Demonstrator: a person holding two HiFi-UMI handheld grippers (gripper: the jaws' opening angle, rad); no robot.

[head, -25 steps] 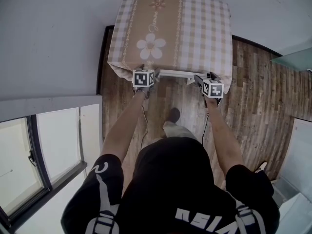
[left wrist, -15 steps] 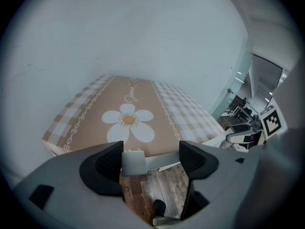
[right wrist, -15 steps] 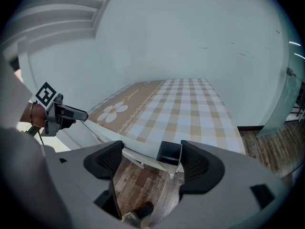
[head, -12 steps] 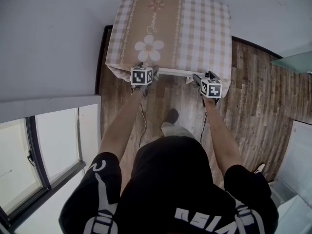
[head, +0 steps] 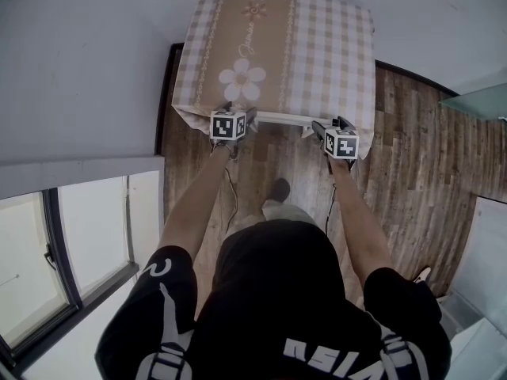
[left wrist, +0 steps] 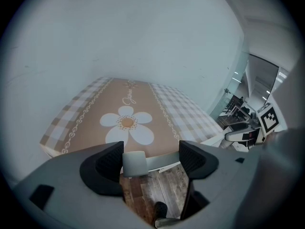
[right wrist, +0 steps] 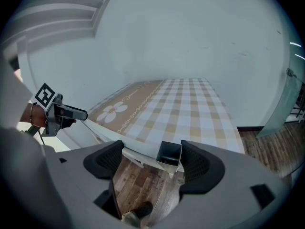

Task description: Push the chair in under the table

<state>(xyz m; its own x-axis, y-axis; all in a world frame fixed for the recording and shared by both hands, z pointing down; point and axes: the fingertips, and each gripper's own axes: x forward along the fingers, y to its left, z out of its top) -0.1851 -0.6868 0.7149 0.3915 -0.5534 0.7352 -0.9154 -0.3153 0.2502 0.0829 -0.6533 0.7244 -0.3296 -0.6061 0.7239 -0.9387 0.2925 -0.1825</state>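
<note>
A table under a brown-and-white checked cloth with a daisy print stands against the wall. Of the chair, only the white top rail of its back shows, right at the table's near edge. My left gripper is at the rail's left end, open, and the white corner post stands between its jaws close to the left one. My right gripper is at the right end, open as well. The dark square post end sits between its jaws beside the right one. The seat and legs are hidden.
Wood-plank floor runs to the right of the table and beneath me. A pale wall and a window are on the left. A glass panel stands at the right. My foot is just behind the chair.
Both grippers have edged slightly left and toward the table, staying at the ends of the chair's back rail. Their jaws look unchanged.
</note>
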